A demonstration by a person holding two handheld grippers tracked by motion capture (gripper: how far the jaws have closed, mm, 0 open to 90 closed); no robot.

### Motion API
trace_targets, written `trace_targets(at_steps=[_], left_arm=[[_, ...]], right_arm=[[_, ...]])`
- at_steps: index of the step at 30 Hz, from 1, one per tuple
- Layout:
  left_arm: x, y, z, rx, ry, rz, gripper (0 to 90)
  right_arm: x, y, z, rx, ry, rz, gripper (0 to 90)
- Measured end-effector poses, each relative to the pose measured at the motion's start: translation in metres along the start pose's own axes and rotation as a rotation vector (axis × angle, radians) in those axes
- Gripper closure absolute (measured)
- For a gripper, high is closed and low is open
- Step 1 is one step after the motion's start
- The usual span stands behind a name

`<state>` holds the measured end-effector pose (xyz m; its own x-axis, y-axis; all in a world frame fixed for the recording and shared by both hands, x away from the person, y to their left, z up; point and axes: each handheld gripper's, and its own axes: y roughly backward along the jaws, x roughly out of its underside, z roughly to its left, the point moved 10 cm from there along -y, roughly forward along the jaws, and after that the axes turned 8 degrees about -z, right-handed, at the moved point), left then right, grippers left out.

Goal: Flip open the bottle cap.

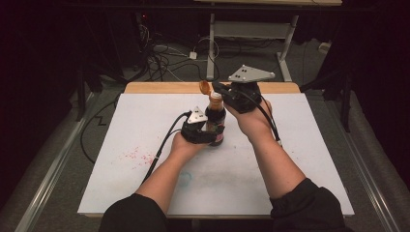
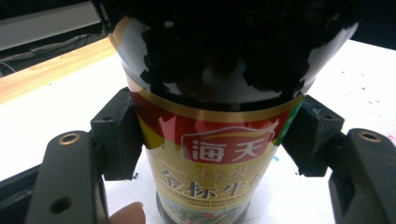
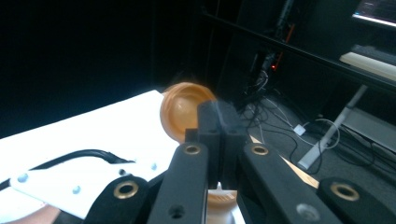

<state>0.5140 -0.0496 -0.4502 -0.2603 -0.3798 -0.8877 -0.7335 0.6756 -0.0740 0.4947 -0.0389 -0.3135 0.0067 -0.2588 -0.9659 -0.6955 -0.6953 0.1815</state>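
Observation:
A dark soy sauce bottle (image 1: 216,122) with a red and gold label (image 2: 215,149) stands upright mid-table. My left gripper (image 1: 211,131) is shut on the bottle's body, one pad (image 2: 116,135) on each side. The bottle's orange flip lid (image 1: 205,87) hangs open, tilted back to the left of the neck. Just above the bottle's mouth (image 3: 219,201), my right gripper (image 1: 217,88) has its jaws pressed together. Its tips (image 3: 218,119) sit right against the lid (image 3: 183,111); I cannot tell whether they pinch its edge.
The white board (image 1: 290,145) covers the table, with a wooden strip (image 1: 159,87) along its far edge. Red specks (image 1: 138,154) and a faint blue smudge (image 1: 184,179) mark the board. Cables (image 1: 159,58) and a desk frame (image 1: 251,34) lie beyond the table.

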Motion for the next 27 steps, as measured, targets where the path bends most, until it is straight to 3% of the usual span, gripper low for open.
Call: trace_targets(at_steps=[7, 17, 27], left_arm=[[0.0, 0.0, 0.0, -0.002, 0.005, -0.002, 28.8], [-0.001, 0.0, 0.0, -0.005, 0.01, -0.004, 28.7], [-0.001, 0.0, 0.0, -0.003, 0.006, -0.002, 28.4]], right_arm=[[-0.004, -0.004, 0.01, -0.02, 0.009, -0.002, 90.0], [-0.002, 0.011, -0.006, 0.015, -0.011, -0.008, 90.0], [0.014, 0.025, -0.022, 0.04, -0.04, 0.002, 90.0]])
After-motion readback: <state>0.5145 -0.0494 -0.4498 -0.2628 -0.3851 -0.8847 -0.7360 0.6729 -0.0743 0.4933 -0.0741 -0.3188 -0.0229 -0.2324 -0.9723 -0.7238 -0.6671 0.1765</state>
